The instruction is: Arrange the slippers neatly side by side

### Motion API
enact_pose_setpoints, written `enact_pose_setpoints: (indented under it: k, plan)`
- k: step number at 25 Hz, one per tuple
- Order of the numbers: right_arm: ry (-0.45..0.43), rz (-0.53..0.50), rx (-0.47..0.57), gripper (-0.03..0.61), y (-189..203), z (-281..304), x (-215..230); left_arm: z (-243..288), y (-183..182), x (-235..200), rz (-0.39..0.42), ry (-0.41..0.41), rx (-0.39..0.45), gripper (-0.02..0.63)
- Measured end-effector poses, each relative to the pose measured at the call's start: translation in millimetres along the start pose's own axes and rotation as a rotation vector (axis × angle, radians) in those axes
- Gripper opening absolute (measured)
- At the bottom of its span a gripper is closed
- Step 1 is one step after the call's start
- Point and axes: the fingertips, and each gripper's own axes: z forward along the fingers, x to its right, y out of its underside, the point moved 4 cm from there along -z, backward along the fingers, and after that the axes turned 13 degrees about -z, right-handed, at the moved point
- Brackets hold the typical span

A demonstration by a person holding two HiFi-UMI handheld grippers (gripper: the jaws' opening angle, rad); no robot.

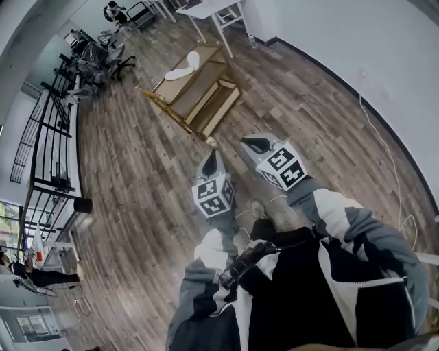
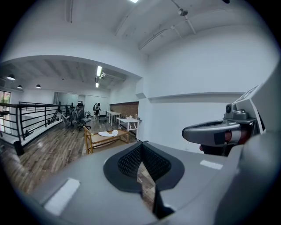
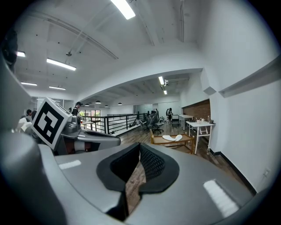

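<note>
Two white slippers (image 1: 184, 66) lie on a low wooden table (image 1: 203, 81) across the room, one angled against the other. In the left gripper view the slippers (image 2: 108, 133) are small and far off, and in the right gripper view the slippers (image 3: 172, 138) rest on the same wooden table (image 3: 184, 140). My left gripper (image 1: 210, 160) and right gripper (image 1: 255, 143) are held side by side in front of my body, well short of the table. Both are shut with nothing between the jaws. The left gripper (image 2: 141, 160) and right gripper (image 3: 139, 165) both point toward the table.
A wood-plank floor (image 1: 137, 178) stretches between me and the table. A white table (image 1: 219, 10) stands beyond it by the wall. A black railing (image 1: 48, 137) runs along the left, with office chairs (image 1: 113, 58) at the far end. A white cable (image 1: 384, 151) lies along the right wall.
</note>
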Motion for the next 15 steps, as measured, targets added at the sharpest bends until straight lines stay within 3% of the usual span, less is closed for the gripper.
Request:
enact_pose_setpoints:
  k: [15]
  plan:
    - [0.083, -0.003, 0.018, 0.015, -37.3, 137.7, 97.1, 148.5, -87.2, -66.3, 0.037, 0.088, 0.023, 0.011]
